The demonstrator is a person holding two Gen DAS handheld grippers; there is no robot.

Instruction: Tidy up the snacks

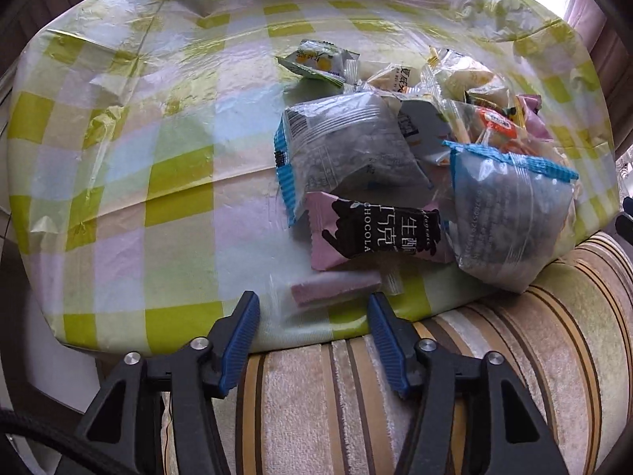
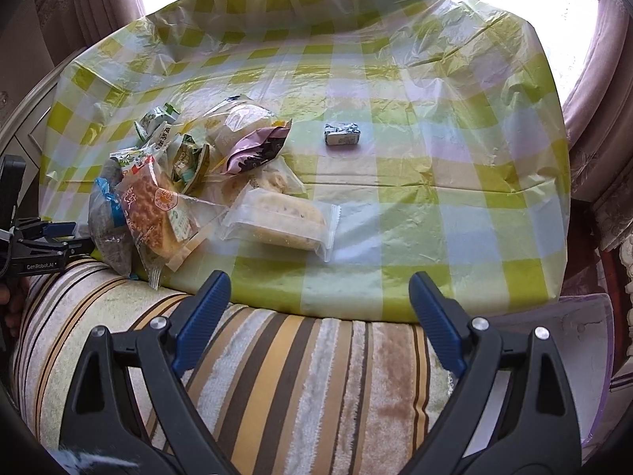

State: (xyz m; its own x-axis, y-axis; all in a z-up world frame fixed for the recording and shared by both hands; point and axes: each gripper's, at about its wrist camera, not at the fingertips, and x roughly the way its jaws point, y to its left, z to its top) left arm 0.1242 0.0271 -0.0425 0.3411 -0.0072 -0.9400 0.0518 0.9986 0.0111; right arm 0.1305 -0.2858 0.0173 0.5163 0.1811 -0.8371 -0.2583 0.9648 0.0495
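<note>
A heap of packaged snacks lies on the checked plastic tablecloth [image 1: 158,166]. In the left wrist view a clear wrapper with a pink wafer [image 1: 332,291] lies near the front edge, between the fingers of my left gripper [image 1: 312,301]; the pads stand apart from it. Behind it are a pink chocolate packet [image 1: 376,237] and two blue-edged packets with dark filling [image 1: 348,146] [image 1: 510,213]. My right gripper [image 2: 319,277] stands wide open over the table's front edge with nothing between its fingers. Ahead of it lie a clear-wrapped pastry [image 2: 281,221] and a small silver-wrapped piece [image 2: 342,134].
A striped cushion [image 2: 277,356] runs along the table's near edge under both grippers. My left gripper [image 2: 47,233] shows at the left border of the right wrist view, beside the heap. Curtains [image 2: 593,111] and a bright window stand behind the table.
</note>
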